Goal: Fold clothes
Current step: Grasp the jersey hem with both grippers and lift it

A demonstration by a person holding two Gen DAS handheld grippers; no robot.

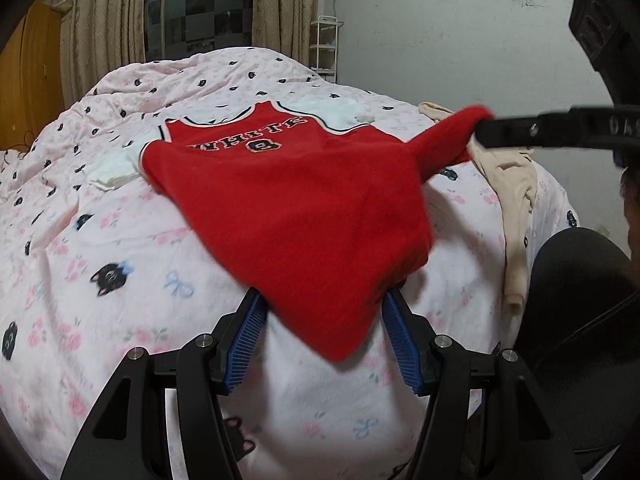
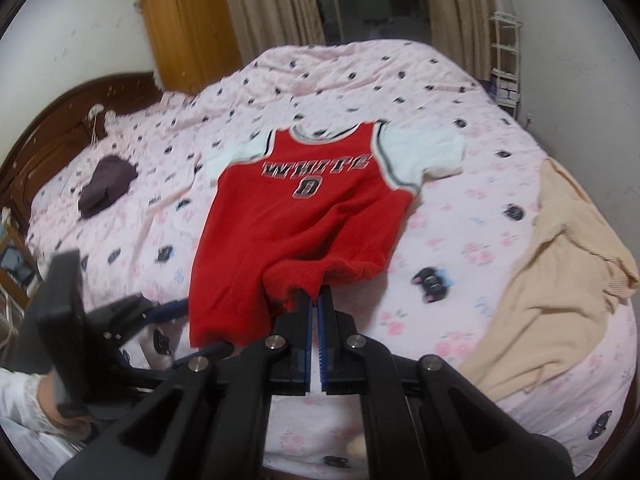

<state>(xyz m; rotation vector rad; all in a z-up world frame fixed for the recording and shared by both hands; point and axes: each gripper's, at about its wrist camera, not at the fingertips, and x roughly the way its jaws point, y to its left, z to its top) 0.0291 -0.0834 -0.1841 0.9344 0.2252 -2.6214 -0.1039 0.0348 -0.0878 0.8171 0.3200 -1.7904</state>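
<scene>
The bed [image 2: 460,92], covered by a pink printed quilt, carries all garments. A beige garment [image 2: 552,280] lies at the near right edge, and a dark garment [image 2: 106,184] lies well apart toward the headboard.

The task item is the red jersey [image 2: 304,216] with white sleeves. Its collar end rests flat on the quilt, away from the operator. Its hem end is raised off the quilt, toward the operator. The long axis therefore runs from the tongs straight away toward the collar.

The right tongs [image 2: 316,300] are clenched on one hem corner; the pads sit almost together with red cloth bunched between them. In the left wrist view this corner is drawn out to a point at the right tongs [image 1: 486,128].

The left tongs [image 1: 324,312] stand spread. The other hem corner drapes between and over the blue pads [image 1: 248,340]; they do not appear pinched on it. Whether the cloth rests on a pad or merely hangs in front cannot be told.

Judgement: the hem is closest to both tongs, and the left corner is not secured. The next move likely requires the left tongs to close on that corner, then both corners to travel along the long axis toward the collar. Unequal tension would skew the fold line.
</scene>
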